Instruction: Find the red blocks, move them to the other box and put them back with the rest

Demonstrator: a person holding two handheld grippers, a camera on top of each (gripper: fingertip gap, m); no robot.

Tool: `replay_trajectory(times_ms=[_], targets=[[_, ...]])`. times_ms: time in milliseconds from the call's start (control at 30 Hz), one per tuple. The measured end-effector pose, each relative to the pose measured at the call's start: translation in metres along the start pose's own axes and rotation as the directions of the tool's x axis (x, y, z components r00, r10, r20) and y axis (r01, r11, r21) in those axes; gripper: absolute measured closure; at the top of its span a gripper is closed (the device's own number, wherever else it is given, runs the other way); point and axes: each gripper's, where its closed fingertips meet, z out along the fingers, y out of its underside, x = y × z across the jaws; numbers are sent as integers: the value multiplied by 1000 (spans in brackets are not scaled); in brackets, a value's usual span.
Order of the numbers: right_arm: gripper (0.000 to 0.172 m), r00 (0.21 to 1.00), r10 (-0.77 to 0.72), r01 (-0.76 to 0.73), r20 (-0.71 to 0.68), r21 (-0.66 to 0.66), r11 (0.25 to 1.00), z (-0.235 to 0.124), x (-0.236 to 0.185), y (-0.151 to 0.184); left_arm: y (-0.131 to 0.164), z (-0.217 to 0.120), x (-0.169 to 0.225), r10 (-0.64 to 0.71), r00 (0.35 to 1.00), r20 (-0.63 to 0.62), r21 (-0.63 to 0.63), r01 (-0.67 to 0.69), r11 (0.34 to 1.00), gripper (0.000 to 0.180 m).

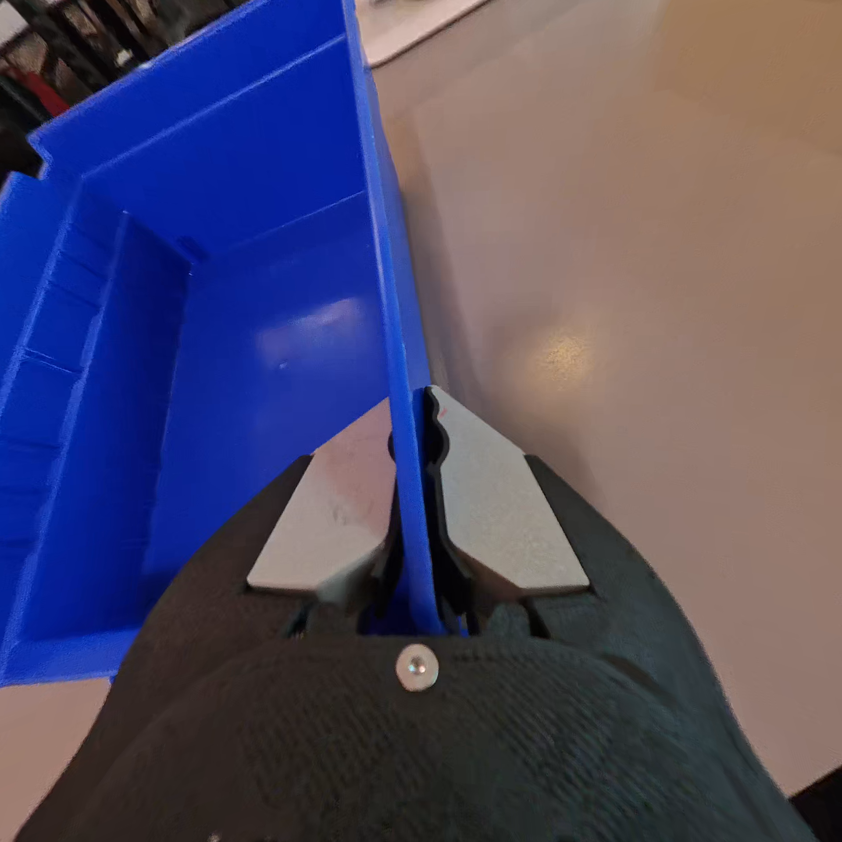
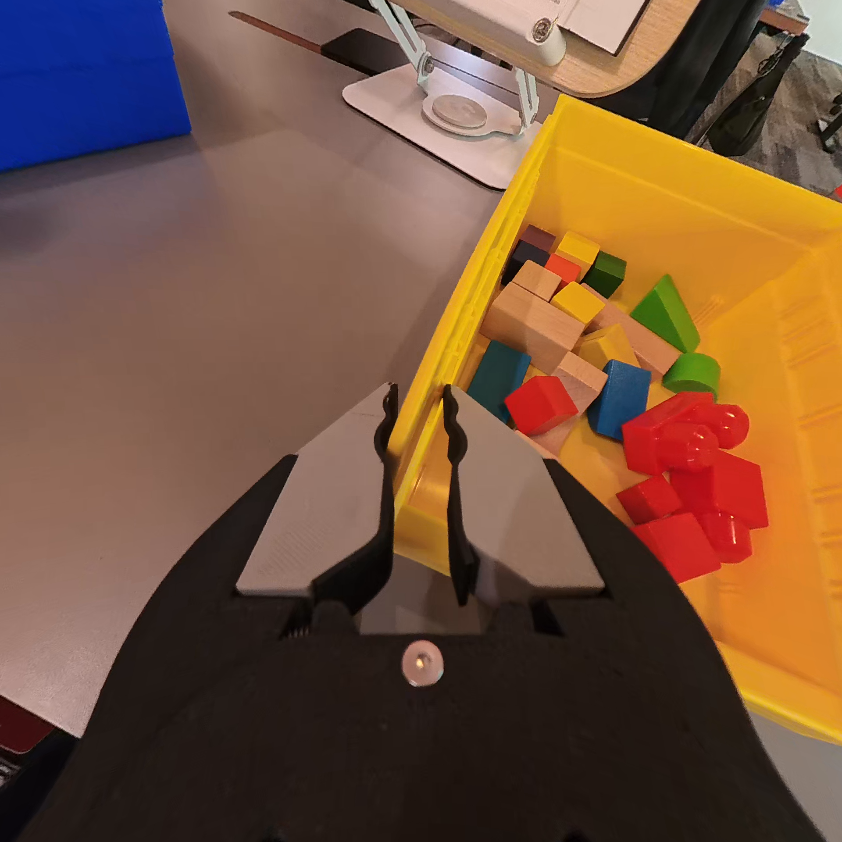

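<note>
Broadly, a smooth grey desk [image 2: 205, 319] is seen with bare room between two plastic boxes standing well apart. An empty blue box [image 1: 218, 282] is clamped at its thin right wall by the left tool [image 1: 408, 410], one pad pressed on each face; that wall runs straight away from the camera. A yellow box [image 2: 683, 191] is gripped at its ribbed left rim by the right tool [image 2: 419, 396], one finger inside, one outside. Inside it, glossy red blocks [image 2: 688, 483] are heaped near the front, beside matt wooden blocks [image 2: 587, 319] of mixed colours and shapes. A white stand [image 2: 455, 114] is set beyond the boxes.
</note>
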Motion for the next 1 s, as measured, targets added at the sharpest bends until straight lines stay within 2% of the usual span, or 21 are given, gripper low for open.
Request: replay_trajectory(times_ms=[133, 267, 433, 600, 700, 733, 833, 900, 933, 1000], targets=[[152, 999, -11, 11, 51, 4, 1000, 1, -32, -7, -20, -28, -26, -81, 996, 31, 158, 75, 985, 179], [151, 996, -33, 32, 89, 18, 999, 11, -82, -23, -52, -88, -57, -118, 988, 96, 308, 83, 948, 180], [150, 976, -88, 82, 197, 40, 996, 27, -171, -50, -78, -160, -72, -109, 980, 164, 369, 42, 929, 179], [139, 931, -131, 104, 341, 97, 990, 58, -284, -94, -94, -185, -68, -96, 975, 201, 413, 5, 911, 179], [140, 897, -157, 122, 414, 109, 986, 56, -323, -116, -96, -189, -68, -94, 967, 236, 418, -13, 908, 179], [148, 894, -177, 119, 411, 162, 980, 45, -323, -127, -96, -189, -67, -86, 967, 240, 416, -23, 909, 179], [147, 914, -249, 139, 319, 331, 933, 5, -289, -155, -105, -184, -55, -59, 975, 214, 419, -37, 907, 179], [151, 919, -264, 139, 292, 387, 912, -23, -254, -161, -119, -178, -37, -32, 986, 163, 435, -43, 899, 179], [159, 923, -256, 128, 288, 397, 909, -36, -234, -160, -128, -174, -25, -11, 991, 130, 446, -49, 894, 179], [162, 940, -210, 84, 270, 414, 906, -62, -187, -157, -152, -164, 8, 48, 998, 50, 467, -66, 882, 180]])
